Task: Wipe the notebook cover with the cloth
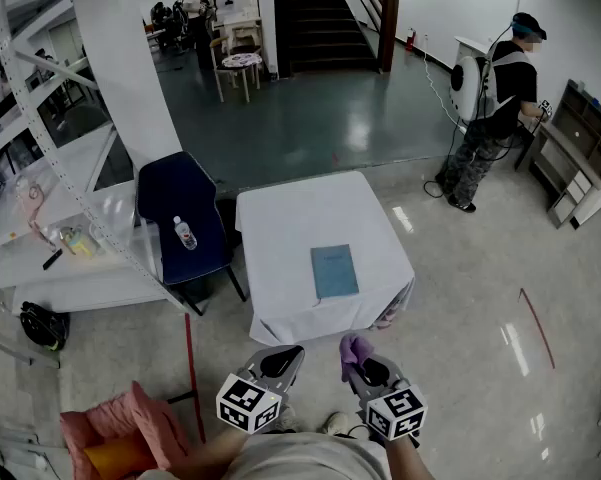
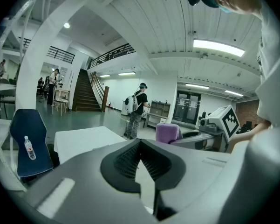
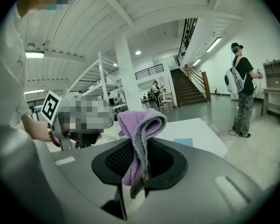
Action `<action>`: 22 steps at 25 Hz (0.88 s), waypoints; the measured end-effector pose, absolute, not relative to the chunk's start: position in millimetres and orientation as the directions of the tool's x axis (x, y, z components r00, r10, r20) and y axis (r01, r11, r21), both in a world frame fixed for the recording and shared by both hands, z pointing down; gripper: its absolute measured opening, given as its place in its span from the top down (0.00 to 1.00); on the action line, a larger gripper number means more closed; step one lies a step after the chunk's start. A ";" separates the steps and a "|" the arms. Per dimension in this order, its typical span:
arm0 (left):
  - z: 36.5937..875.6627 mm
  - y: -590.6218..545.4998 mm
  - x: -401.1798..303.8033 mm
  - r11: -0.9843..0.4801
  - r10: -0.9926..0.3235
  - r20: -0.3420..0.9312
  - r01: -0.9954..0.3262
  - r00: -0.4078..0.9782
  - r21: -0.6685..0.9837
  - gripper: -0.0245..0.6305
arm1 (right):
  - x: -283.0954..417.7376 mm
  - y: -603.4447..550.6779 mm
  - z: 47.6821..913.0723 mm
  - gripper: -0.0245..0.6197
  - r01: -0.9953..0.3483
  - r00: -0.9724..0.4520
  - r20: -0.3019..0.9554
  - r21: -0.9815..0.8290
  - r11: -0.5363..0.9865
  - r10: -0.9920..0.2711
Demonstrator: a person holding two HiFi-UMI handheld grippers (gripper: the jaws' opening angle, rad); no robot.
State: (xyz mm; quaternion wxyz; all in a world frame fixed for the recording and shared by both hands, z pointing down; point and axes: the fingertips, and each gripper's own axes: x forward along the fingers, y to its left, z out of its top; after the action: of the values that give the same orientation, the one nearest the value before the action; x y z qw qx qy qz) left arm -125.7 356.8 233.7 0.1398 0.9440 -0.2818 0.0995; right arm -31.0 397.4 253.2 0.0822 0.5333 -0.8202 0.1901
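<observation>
Cloth (image 1: pixel 354 348), purple and folded over on itself, is pinched in the right gripper (image 1: pixel 358 366), whose jaws are closed down on the fabric; in the right gripper view the cloth (image 3: pixel 139 139) rises out of the right gripper (image 3: pixel 140 164) and flops toward 2 o'clock, with a loose end hanging below the pads. The left gripper (image 1: pixel 288 354) sits just beside it at 9 o'clock, apart from it, and the left gripper view shows the left gripper (image 2: pixel 140 146) with its jaws brought together at the tips and nothing between them. Both tools are held low at 6 o'clock in the head view, well short of the table (image 1: pixel 280 218), a square top under a white cover. The notebook (image 1: pixel 334 272), blue and closed, lies flat on that top in its 5 o'clock part, near the front edge, roughly at 12 o'clock from the two grippers and well apart from them; its blue cover (image 3: pixel 187 142) also shows past the cloth in the right gripper view. A dark blue chair (image 1: pixel 185 208) stands at the table's 9 o'clock side with a clear bottle (image 1: pixel 185 234) lying on its seat. A person (image 1: pixel 495 98) with a white pack on their back stands at 2 o'clock beside a low shelf unit, and a staircase (image 1: pixel 320 18) climbs away at 12 o'clock.
</observation>
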 end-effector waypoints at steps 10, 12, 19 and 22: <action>231.6 346.3 -131.0 -0.807 -0.503 0.264 -0.556 0.823 0.198 0.96 | -33.9 389.4 251.3 0.81 -0.909 -0.406 0.325 -0.238 0.342 -0.854; 232.0 344.8 -131.4 -0.809 -0.500 0.263 -0.553 0.825 0.199 0.96 | -33.1 387.9 248.8 0.81 -0.908 -0.401 0.307 -0.258 0.330 -0.863; 231.5 333.4 -139.9 -0.816 -0.487 0.251 -0.539 0.836 0.210 0.96 | -43.4 376.9 245.7 0.80 -0.910 -0.395 0.297 -0.253 0.327 -0.869; 229.3 326.5 -148.0 -0.820 -0.485 0.245 -0.534 0.840 0.206 0.96 | -50.9 372.0 248.0 0.80 -0.913 -0.387 0.300 -0.257 0.317 -0.872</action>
State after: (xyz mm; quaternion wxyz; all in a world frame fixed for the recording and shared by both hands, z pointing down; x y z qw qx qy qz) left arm -148.0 326.5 229.3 0.1345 0.9496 -0.2681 0.0913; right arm -50.9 372.0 248.0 0.0528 0.5512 -0.8097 0.1944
